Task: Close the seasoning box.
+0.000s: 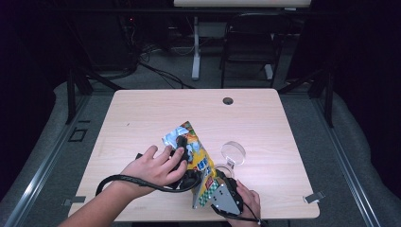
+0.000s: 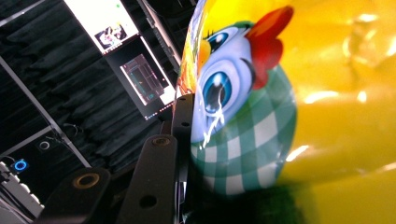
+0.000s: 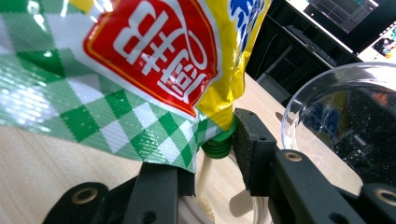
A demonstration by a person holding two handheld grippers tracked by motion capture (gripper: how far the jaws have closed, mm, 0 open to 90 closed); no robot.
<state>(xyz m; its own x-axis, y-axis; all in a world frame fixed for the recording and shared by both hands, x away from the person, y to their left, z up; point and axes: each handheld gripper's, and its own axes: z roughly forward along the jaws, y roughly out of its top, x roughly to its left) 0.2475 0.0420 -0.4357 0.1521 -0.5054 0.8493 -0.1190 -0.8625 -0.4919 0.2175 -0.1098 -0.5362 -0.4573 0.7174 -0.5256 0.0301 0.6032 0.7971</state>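
A yellow pouch (image 1: 202,160) with a cartoon chick and green check pattern stands tilted over the table's front middle. My left gripper (image 1: 182,145) is shut on its upper part. In the left gripper view the pouch (image 2: 336,93) presses against the left jaw of that gripper (image 2: 243,121), and the other jaw is hidden behind it. The pouch's lower corner (image 3: 116,70) ends in a green cap (image 3: 217,145) pointing down. My right gripper (image 3: 212,156) is shut on that cap. From the front edge, the right gripper (image 1: 213,178) reaches up to the pouch's bottom.
A clear glass bowl (image 1: 233,152) stands just right of the pouch, also close on the right as the bowl (image 3: 336,121) in the right gripper view. A smaller clear dish (image 1: 224,169) lies under the cap. A cable hole (image 1: 228,100) is at the table's far edge.
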